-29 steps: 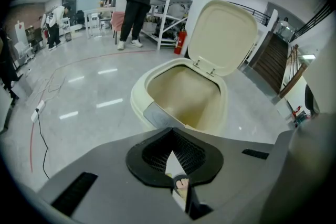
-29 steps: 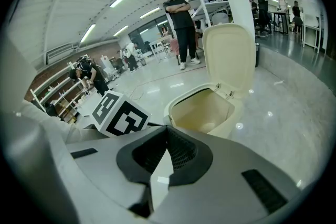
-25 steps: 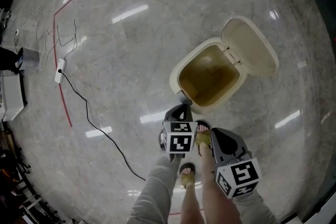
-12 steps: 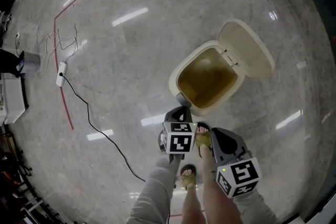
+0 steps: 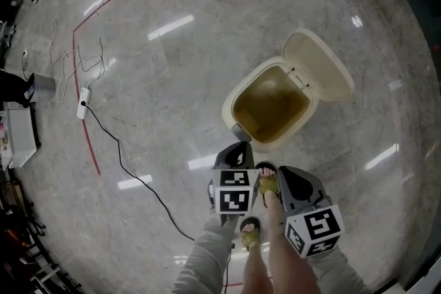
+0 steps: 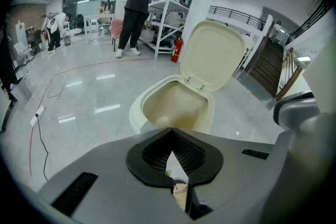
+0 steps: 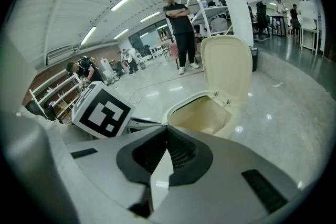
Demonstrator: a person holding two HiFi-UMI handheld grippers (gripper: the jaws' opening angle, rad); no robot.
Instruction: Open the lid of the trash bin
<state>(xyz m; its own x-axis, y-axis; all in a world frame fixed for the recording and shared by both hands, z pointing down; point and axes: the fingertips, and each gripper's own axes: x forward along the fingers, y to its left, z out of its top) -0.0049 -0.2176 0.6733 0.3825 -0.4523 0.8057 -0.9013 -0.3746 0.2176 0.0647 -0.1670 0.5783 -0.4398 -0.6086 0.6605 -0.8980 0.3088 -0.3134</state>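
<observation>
The trash bin [image 5: 269, 113] stands on the floor just ahead of our feet. Its lid [image 5: 318, 65] is up, swung back on its hinge to the far right, exactly as it was a second ago. What has shifted is us: both grippers have slipped a little lower in the head view, away from the rim. We judge the opening done. The left gripper [image 5: 236, 147] and the right gripper [image 5: 284, 174] hang near the bin's near corner, touching nothing, each with its jaws closed tip to tip and empty (only floor and a sandalled toe show past the left pair). The bin is smooth cream plastic, a rounded rectangle with a bare, yellowed inside. The lid is a shallow matching shell. Around it the floor [image 5: 158, 79] is polished speckled stone that mirrors the ceiling lights.
</observation>
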